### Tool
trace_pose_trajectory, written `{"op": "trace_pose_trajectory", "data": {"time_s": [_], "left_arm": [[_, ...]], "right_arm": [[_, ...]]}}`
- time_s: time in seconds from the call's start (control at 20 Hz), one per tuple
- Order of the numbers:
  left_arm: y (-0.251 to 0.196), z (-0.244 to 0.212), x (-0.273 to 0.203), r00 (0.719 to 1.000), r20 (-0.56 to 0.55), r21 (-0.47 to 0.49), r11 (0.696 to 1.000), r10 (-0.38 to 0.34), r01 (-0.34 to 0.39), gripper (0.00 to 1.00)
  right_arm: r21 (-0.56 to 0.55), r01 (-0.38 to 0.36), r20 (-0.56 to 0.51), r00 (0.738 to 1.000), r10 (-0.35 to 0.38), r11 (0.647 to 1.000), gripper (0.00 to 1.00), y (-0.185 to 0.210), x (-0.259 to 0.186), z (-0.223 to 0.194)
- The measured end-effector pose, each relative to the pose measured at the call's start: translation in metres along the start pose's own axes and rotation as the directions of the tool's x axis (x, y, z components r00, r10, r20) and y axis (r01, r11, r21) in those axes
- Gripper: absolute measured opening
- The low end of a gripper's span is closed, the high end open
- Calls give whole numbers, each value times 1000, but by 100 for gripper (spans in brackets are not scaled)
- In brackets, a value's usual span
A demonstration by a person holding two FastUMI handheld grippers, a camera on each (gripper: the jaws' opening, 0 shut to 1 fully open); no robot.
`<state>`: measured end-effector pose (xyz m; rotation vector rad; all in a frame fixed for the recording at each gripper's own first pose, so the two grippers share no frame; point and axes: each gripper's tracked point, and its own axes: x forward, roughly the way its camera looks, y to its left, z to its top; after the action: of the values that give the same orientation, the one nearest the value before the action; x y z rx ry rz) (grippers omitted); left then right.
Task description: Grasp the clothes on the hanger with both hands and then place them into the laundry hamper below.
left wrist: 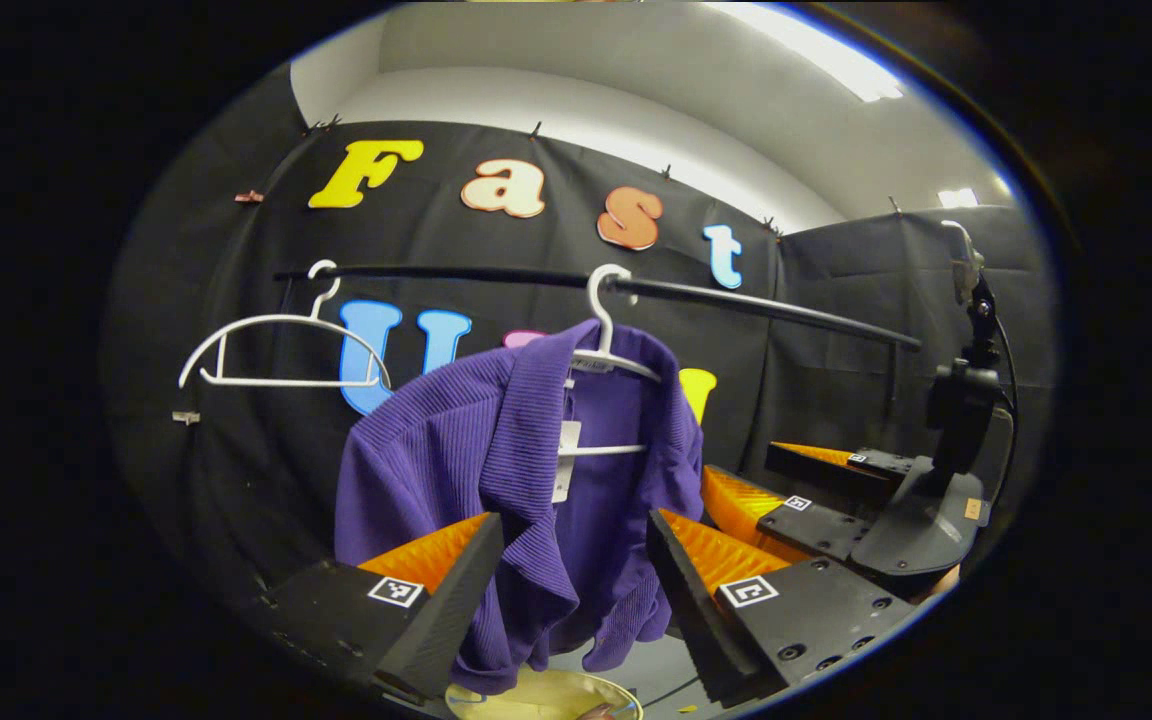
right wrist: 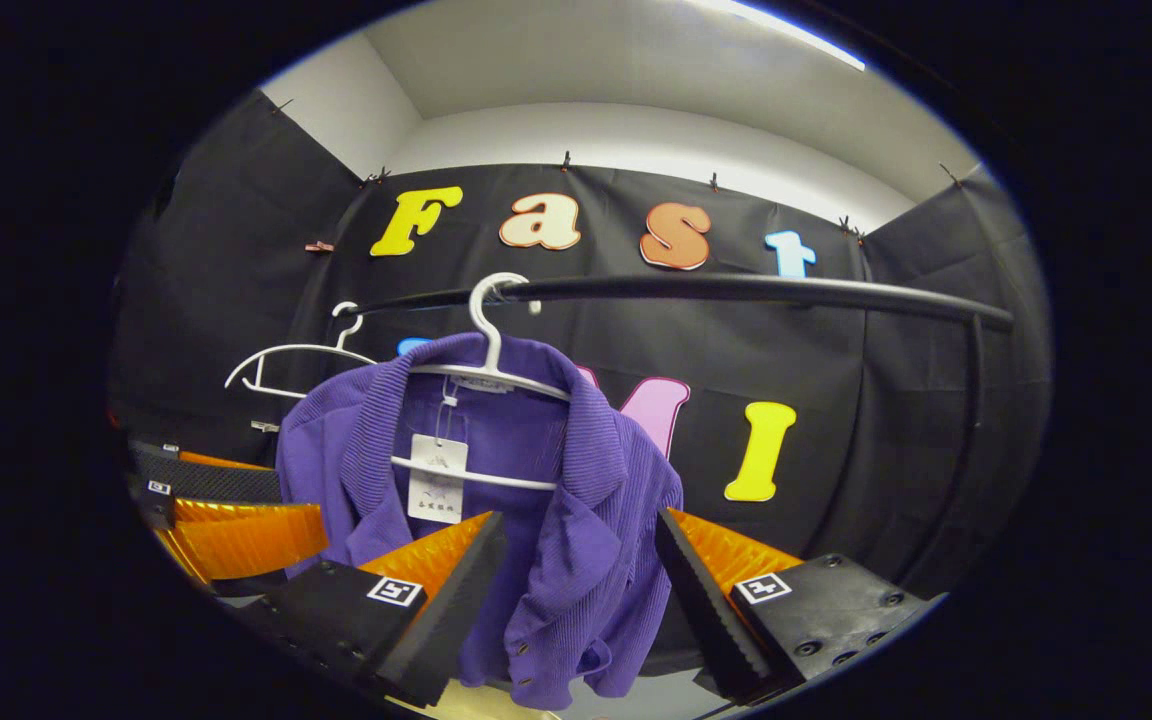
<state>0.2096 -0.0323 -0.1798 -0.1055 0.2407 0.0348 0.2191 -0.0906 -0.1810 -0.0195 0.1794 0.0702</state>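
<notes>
A purple ribbed shirt (left wrist: 496,450) (right wrist: 556,500) hangs on a white hanger (left wrist: 604,330) (right wrist: 491,350) from a black rail (left wrist: 736,300) (right wrist: 736,288). My left gripper (left wrist: 576,560) is open, and the shirt's front hangs in the gap between its fingers. In the left gripper view, the right gripper (left wrist: 796,500) sits to the right, beside the shirt. My right gripper (right wrist: 576,560) is open too, the shirt's lower front lying between its fingers. The left gripper (right wrist: 226,520) appears at the left edge of the right gripper view. A yellowish hamper rim (left wrist: 546,695) peeks out below the shirt.
A second white hanger (left wrist: 276,345) (right wrist: 301,365), bare, hangs further left on the rail. A paper tag (right wrist: 436,475) dangles inside the shirt's collar. A black camera stand (left wrist: 961,400) rises at the right. Black cloth walls close in the booth behind and at the sides.
</notes>
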Motion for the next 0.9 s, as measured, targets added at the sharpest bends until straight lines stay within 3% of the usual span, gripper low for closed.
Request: {"op": "trace_pose_trajectory", "data": {"time_s": [0.2, 0.6, 0.8, 0.9], "left_arm": [[9, -26, 35, 995, -57, -22, 996, 88, -89, 90], [21, -47, 82, 975, -108, -16, 980, 196, -199, 90], [49, -32, 77, 951, -29, -36, 951, 308, -309, 89], [53, -28, 78, 945, -4, -62, 943, 328, -328, 88]], "right_arm": [[28, -58, -35, 998, 59, 998, 97, -5, 35, -26], [105, -168, -62, 983, 175, 980, 97, 9, 78, -50], [133, -197, -57, 977, 206, 971, 97, 16, 92, -52], [144, -203, -64, 975, 214, 968, 97, 16, 96, -56]]}}
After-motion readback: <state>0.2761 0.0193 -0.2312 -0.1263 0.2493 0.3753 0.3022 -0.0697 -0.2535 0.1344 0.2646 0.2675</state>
